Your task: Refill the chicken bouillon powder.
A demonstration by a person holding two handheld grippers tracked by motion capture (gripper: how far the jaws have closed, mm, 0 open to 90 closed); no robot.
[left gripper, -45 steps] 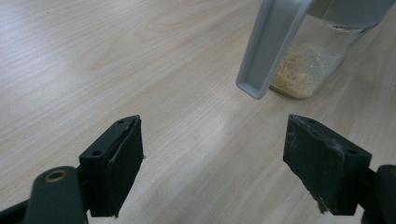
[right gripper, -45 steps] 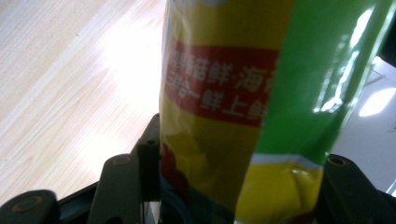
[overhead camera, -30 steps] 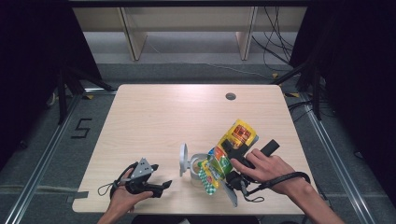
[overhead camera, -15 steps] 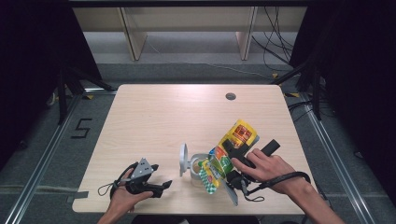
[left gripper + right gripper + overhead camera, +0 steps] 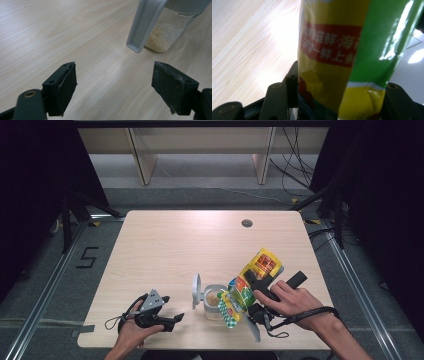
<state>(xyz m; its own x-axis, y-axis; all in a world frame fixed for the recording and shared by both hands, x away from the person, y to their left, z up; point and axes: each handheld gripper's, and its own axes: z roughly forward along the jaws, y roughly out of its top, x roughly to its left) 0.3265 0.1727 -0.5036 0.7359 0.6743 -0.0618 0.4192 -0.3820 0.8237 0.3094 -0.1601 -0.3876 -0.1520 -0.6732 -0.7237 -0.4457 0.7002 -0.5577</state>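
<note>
light wood table (image 5: pixel 165 250) sits in a dark room, with pale shelving legs on the grey floor behind it and cables trailing off to the far right. from the high view, the clear container (image 5: pixel 214 301) stands near the front edge, a bit right of centre, its grey lid (image 5: pixel 196 291) flipped up on its left side and some tan grainy stuff in the bottom. the right gripper (image 5: pixel 248 296) is clamped on a yellow and green packet (image 5: pixel 250 280), which is tipped over with its low end right above the container's mouth and its yellow end sticking up to the far right. the left gripper (image 5: pixel 170 320) rests low at the near left, well apart from the container, with nothing in it.

left gripper view: both black pads stand wide apart over bare wood, nothing between them. the container (image 5: pixel 163 37) is further off to the upper right, with the lid (image 5: pixel 143 25) hanging in front of it and the tan grains showing through the wall.

right gripper view: the packet (image 5: pixel 337 57) runs up between the jaws, gripped from both sides, with a red band of white print across the yellow part and a shiny green stripe on the right. table (image 5: pixel 249 45) behind it on the left.
</note>
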